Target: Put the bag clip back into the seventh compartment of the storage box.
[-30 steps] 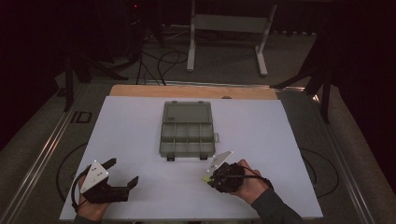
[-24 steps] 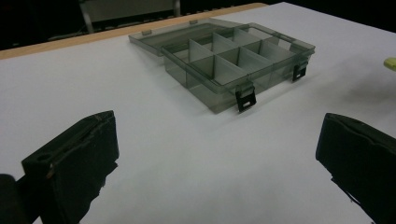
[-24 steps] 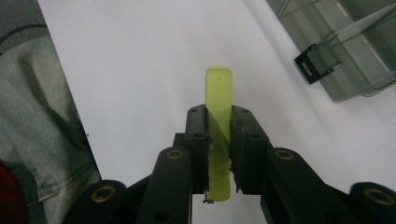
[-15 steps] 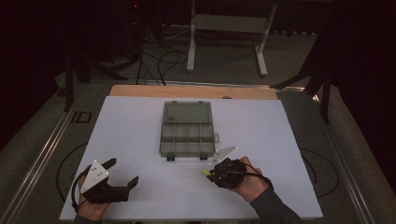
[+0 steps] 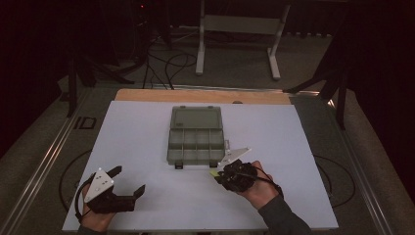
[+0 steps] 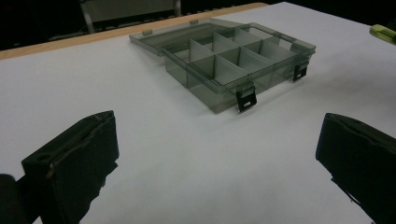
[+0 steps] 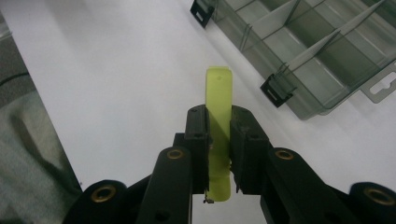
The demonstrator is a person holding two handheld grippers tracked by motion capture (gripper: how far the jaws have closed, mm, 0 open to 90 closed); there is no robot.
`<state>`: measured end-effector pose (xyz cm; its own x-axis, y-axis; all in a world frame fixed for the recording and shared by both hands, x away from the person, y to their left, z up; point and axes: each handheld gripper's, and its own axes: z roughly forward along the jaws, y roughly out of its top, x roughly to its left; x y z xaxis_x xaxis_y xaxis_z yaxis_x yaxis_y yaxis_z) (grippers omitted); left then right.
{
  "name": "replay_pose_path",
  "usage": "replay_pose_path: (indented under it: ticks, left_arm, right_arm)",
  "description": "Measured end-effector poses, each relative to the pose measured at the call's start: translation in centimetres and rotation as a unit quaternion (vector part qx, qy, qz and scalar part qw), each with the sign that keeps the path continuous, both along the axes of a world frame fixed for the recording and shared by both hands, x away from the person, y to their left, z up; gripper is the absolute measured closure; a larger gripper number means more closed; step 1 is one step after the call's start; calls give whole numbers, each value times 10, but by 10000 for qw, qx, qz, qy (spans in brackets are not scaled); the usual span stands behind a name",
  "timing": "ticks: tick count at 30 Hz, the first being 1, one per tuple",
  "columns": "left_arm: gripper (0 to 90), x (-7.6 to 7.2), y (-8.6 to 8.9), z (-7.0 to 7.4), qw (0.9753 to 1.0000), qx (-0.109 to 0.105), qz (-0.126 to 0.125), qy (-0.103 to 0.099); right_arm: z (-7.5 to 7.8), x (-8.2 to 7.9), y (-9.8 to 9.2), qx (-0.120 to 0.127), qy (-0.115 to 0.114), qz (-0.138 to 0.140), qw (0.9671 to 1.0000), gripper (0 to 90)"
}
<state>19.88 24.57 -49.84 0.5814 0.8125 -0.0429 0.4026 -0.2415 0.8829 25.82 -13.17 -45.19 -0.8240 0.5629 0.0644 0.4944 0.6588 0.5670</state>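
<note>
A smoky clear compartment box (image 5: 195, 137) lies open on the white table top (image 5: 147, 127), lid flat behind it, two black latches at its front. My right gripper (image 5: 220, 174) is shut on a thin yellow-green strip (image 7: 218, 116), just off the box's front right corner (image 7: 299, 105). The strip (image 5: 214, 173) sticks out past the jaws, close above the white surface. My left gripper (image 5: 128, 182) rests open at the near left of the table, jaws wide apart, the box (image 6: 233, 60) ahead of it and nothing between the jaws.
The white top ends near the person's side; grey floor with rails and black cables lies left and right. A wooden strip (image 5: 200, 96) runs along the far edge. A white metal stand (image 5: 240, 34) is behind the table.
The right hand with the yellow-green strip has shifted slightly toward the near right, away from the box's front corner. The left gripper has not moved.
</note>
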Motion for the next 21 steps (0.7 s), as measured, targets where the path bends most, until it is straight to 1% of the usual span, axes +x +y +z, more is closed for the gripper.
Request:
replay_pose_path:
  ticks: [12,18,21]
  left_arm:
    - [1,0,0,0,10000,13,11,21]
    - [1,0,0,-1,10000,24,6,19]
    - [1,0,-1,-1,10000,28,2,13]
  right_arm:
    - [4,3,3,113,-29,-159,9998,780]
    - [7,8,4,145,-56,-353,9993,780]
    - [7,9,5,142,-74,-389,9991,780]
